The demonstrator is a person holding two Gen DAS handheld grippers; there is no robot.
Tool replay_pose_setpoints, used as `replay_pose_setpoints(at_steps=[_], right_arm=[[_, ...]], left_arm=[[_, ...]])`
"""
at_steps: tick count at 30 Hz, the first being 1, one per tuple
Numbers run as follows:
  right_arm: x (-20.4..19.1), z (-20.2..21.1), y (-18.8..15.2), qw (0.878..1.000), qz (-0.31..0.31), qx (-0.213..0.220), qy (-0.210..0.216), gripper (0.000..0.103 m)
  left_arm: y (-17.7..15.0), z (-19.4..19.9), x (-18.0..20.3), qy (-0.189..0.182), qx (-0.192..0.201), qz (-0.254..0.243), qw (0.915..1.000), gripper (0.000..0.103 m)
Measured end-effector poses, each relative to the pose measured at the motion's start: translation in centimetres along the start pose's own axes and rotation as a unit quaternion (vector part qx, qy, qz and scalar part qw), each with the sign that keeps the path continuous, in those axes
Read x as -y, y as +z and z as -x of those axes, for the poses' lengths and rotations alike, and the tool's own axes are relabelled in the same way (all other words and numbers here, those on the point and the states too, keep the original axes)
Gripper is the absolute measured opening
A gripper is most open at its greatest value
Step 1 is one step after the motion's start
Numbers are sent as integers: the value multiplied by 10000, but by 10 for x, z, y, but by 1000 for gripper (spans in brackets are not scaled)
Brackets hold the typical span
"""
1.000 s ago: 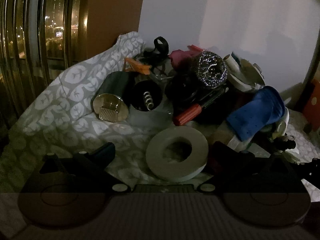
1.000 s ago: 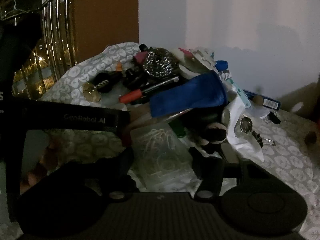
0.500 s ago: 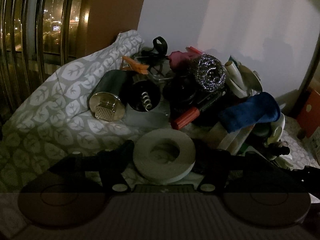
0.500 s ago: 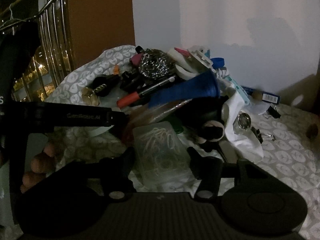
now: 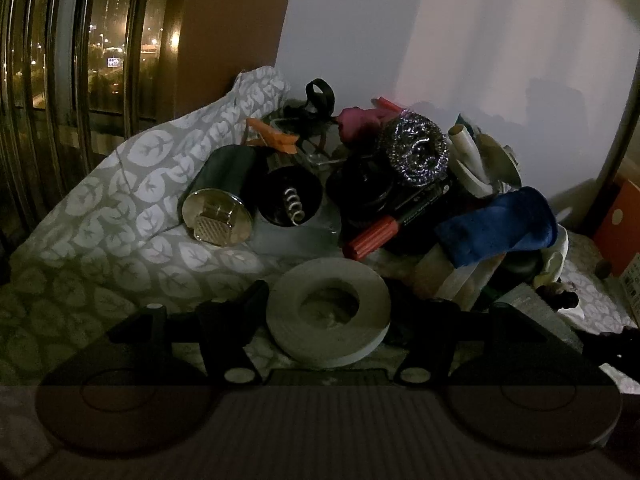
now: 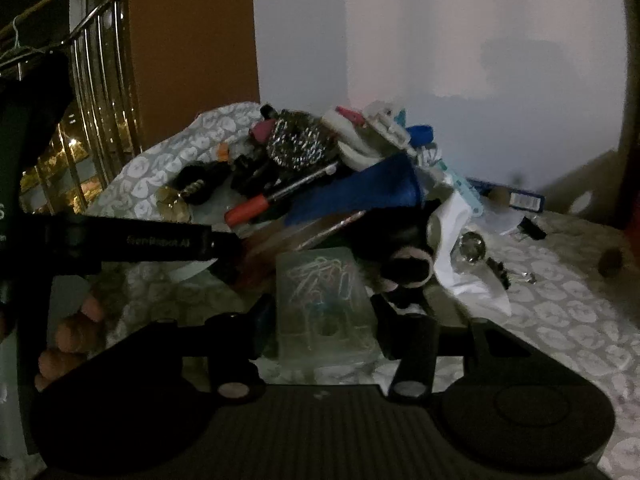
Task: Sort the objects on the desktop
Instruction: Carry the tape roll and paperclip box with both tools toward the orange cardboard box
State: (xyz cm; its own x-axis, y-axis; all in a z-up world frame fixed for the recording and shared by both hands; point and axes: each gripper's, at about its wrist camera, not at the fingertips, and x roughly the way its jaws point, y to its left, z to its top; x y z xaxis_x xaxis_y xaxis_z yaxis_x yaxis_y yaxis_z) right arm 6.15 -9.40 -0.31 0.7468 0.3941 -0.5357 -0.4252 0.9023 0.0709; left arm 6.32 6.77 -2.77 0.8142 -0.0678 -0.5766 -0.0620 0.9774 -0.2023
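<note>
- Leaf-print cloth (image 5: 120, 216) covers the whole surface, bunched up against the wall behind the pile; everything sits on it.
- Clutter pile (image 5: 400, 184) sits mid-cloth; dim light, many small bits can't be told apart.
- Left gripper (image 5: 326, 312): its jaws have just been closing and now sit narrow on either side of the tape roll (image 5: 328, 314); both fingers look to touch the roll's rim. The roll lies flat on the cloth at the near edge of the pile.
- Right gripper (image 6: 326, 312): its jaws have just been closing around the clear paperclip box (image 6: 326, 304); the fingers are right at the box's sides, but contact can't be told for sure in the dark. The box is on the cloth at the near edge of the pile, just in front of the black-and-white plush toy (image 6: 408, 256).
- Blue cloth (image 5: 500, 228) is draped over the right side of the pile.
- Metal cylinder (image 5: 218, 200) lies on its side at the left of the pile, shiny end facing the camera, beside a black cup with a spring (image 5: 290, 200).
- Steel wool scrubber (image 5: 414, 150) is on top of the pile.
- Red-capped marker (image 5: 400, 220) lies slanted just behind the tape roll.
- Orange clothespin (image 5: 276, 138) is at the back left of the pile.
- A person's fingers (image 6: 68, 336) show at the left of the paperclip box, under the left gripper's arm.
</note>
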Motion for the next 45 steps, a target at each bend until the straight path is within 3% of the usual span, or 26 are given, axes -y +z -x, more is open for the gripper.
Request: replay_pose_setpoints(at_steps=[45], right_arm=[[12,84,-10,9972,-270,667,-207,49]], left_arm=[[-4,48,50,224,183,-517,9982,64]])
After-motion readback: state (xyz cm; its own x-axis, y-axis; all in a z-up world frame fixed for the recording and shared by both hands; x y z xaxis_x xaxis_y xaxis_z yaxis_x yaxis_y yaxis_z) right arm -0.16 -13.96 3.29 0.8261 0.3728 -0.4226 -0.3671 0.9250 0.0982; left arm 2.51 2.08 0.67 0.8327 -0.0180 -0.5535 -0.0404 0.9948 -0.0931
